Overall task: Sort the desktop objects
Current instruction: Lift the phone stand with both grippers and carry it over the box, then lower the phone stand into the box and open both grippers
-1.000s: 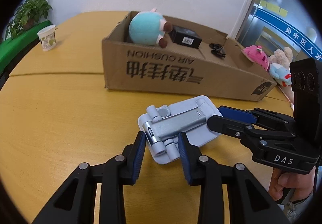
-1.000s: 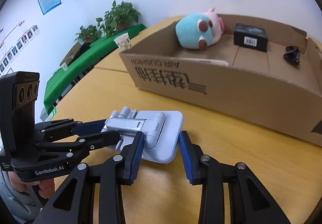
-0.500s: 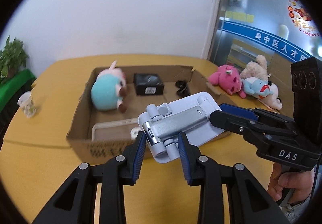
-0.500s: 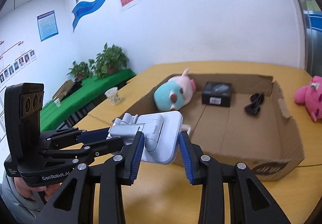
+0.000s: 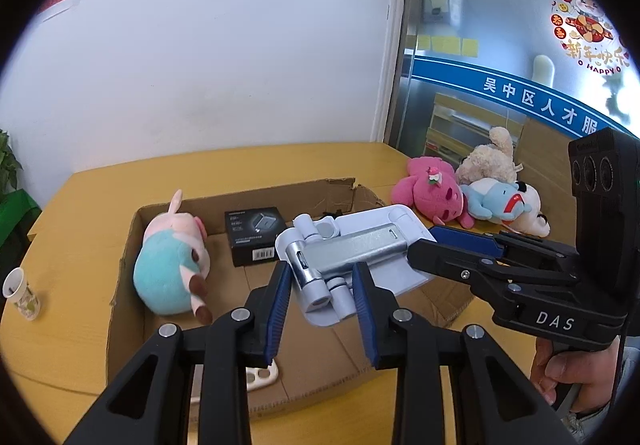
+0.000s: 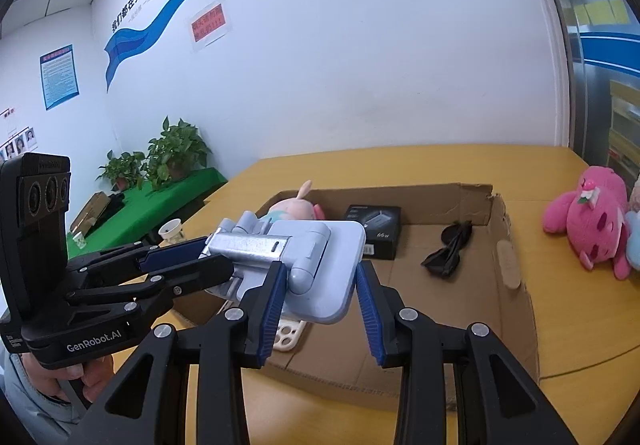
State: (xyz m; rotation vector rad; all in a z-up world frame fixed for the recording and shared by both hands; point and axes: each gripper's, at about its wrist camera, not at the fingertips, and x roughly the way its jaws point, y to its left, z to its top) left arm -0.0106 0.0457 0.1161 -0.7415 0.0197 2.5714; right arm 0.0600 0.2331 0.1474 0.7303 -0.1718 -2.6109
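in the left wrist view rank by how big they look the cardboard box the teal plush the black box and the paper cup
1. cardboard box
2. teal plush
3. black box
4. paper cup

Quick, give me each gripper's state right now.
Left gripper: closed on one end of the phone stand.
Right gripper: closed on the stand's other end, holding it over the cardboard box.
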